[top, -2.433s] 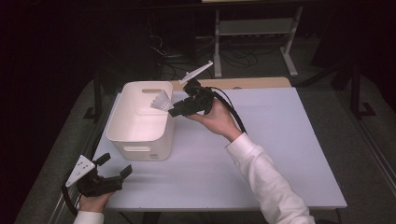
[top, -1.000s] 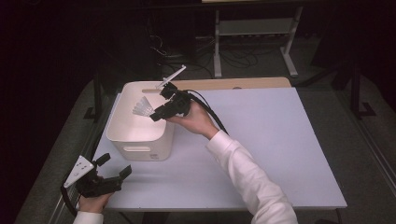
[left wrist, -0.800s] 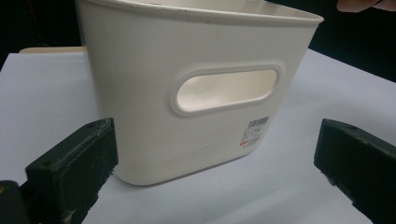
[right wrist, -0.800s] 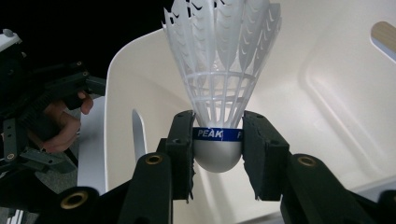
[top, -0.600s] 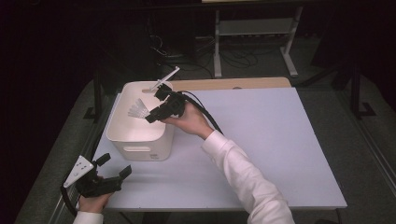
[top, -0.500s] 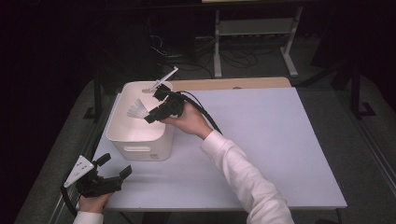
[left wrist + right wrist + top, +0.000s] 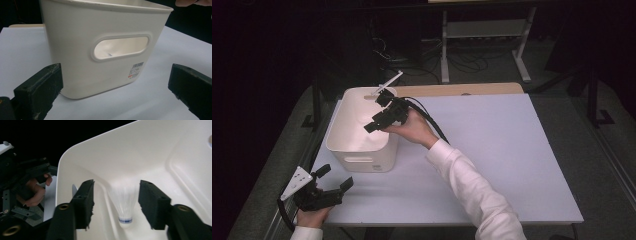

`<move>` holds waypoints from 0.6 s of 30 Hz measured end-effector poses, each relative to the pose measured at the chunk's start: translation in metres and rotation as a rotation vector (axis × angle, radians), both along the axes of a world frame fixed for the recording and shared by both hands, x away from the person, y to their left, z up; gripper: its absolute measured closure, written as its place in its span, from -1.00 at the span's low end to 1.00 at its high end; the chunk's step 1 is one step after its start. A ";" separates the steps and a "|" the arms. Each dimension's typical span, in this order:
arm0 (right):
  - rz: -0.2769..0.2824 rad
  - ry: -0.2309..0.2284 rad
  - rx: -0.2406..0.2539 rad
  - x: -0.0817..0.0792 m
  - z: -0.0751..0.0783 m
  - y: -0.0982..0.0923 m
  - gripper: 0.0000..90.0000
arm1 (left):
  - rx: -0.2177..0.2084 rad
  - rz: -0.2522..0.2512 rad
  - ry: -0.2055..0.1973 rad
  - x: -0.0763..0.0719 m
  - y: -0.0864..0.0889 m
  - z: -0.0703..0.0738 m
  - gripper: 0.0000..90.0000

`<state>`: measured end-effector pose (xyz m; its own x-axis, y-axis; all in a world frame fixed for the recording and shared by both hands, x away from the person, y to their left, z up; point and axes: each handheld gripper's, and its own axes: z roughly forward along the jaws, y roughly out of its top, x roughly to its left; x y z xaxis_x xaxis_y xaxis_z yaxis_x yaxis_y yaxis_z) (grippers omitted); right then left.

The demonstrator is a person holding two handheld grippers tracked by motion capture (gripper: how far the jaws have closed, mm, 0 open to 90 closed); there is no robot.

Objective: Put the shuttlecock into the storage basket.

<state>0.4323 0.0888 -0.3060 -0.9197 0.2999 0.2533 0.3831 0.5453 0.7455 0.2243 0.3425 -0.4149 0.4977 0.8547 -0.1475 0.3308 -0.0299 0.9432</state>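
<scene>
From the high view, a white bin stood on the left part of the pale table, and the right gripper reached over the bin's open top, held by the person's right hand with a white sleeve trailing back to the bottom edge. That view did not show what lay inside the bin. The right gripper view did: a white shuttlecock, blurred, with a blue band near its cork, was inside the bin with the cork pointing down, seen between the two black jaws of the right gripper, which stood apart and did not touch it. The same view caught the left gripper and the left hand beyond the bin's rim, at the left. In the high view the left gripper sat low at the near left corner of the table, clear of the bin, held by the left hand, its jaws spread. The left gripper view faced the bin's near wall, showing an oval handle cutout and a small barcode label, details too small to read from above, with its own jaws of the left gripper wide apart and empty at either side.
</scene>
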 end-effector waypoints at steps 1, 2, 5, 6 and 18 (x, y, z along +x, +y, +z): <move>-0.005 -0.010 0.003 0.000 0.001 -0.002 -0.15 | 0.000 -0.002 -0.002 0.000 0.000 0.000 -1.00; -0.005 -0.008 0.015 0.000 0.003 -0.005 -0.19 | -0.003 -0.002 0.000 0.000 0.000 0.000 -1.00; -0.003 -0.008 0.039 -0.002 0.008 -0.012 -0.36 | -0.006 -0.007 -0.002 0.000 -0.001 0.000 -1.00; -0.008 -0.010 0.043 -0.003 0.009 -0.013 -0.38 | -0.008 -0.006 0.000 0.000 0.000 0.000 -1.00; -0.114 -0.081 0.022 -0.009 0.014 -0.036 -1.00 | -0.009 -0.017 -0.010 0.002 -0.001 0.000 -1.00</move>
<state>0.4229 0.0533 -0.2918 -0.8976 0.3992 0.1870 0.3798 0.4849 0.7878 0.2267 0.3412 -0.4150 0.5140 0.8445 -0.1503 0.3208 -0.0268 0.9468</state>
